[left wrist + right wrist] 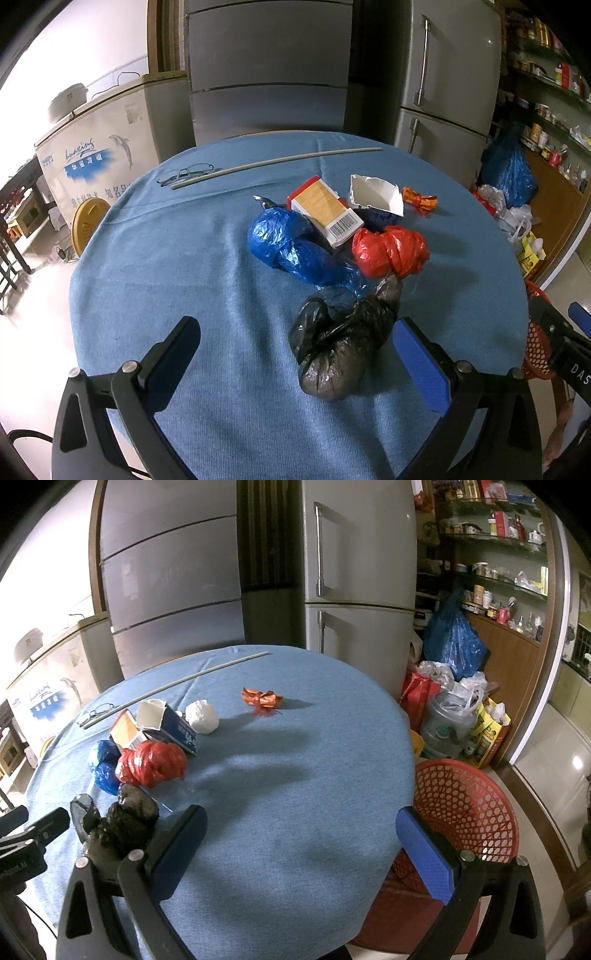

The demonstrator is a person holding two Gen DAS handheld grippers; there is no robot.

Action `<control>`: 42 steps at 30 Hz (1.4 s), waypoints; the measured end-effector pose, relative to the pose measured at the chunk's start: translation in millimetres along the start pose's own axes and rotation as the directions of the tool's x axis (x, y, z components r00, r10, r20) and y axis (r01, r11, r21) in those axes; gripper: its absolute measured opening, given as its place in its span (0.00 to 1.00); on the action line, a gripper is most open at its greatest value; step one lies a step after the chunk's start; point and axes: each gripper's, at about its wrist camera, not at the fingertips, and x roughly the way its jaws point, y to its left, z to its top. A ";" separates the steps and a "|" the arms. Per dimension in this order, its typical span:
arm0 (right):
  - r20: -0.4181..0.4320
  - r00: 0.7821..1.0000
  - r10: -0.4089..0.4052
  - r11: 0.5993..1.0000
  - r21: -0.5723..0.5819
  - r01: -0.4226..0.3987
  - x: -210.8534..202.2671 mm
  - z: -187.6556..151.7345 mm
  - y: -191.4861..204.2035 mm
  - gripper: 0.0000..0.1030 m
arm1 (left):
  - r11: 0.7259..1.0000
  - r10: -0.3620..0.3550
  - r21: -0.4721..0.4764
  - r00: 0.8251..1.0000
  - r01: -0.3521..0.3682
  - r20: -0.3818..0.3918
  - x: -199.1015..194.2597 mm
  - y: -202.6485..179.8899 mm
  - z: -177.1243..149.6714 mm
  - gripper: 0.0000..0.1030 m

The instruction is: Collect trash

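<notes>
A matt, finely ribbed blue cloth (207,258) covered the round table. On it lay knotted bags of thin, crinkled, glossy plastic: a black bag (343,347), a blue bag (291,247) and a red bag (389,251). A smooth cardboard box (325,212) showed a printed barcode. A torn carton (375,195) was matt white paper inside. An orange wrapper (262,698) looked like shiny foil. The red basket (465,812) was perforated plastic.

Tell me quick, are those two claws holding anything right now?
Left gripper: open, holding nothing; the black bag lies between its fingers.
Right gripper: open, empty, above the blue tablecloth.
</notes>
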 end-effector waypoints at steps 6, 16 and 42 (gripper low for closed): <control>0.001 1.000 0.000 1.000 0.001 0.000 -1.2 -1.0 -1.4 1.00 | 1.000 -0.005 -0.005 1.000 0.005 0.000 -0.2 0.9 -1.5 1.00; -0.004 1.000 -0.002 1.000 0.001 0.002 -0.5 -1.0 -1.4 1.00 | 1.000 -0.007 0.002 1.000 0.007 0.003 -2.3 -0.7 -4.8 1.00; -0.014 1.000 0.008 1.000 -0.006 -0.008 2.9 -1.0 0.7 1.00 | 1.000 -0.013 -0.001 1.000 0.013 0.007 -3.2 -0.9 -2.4 1.00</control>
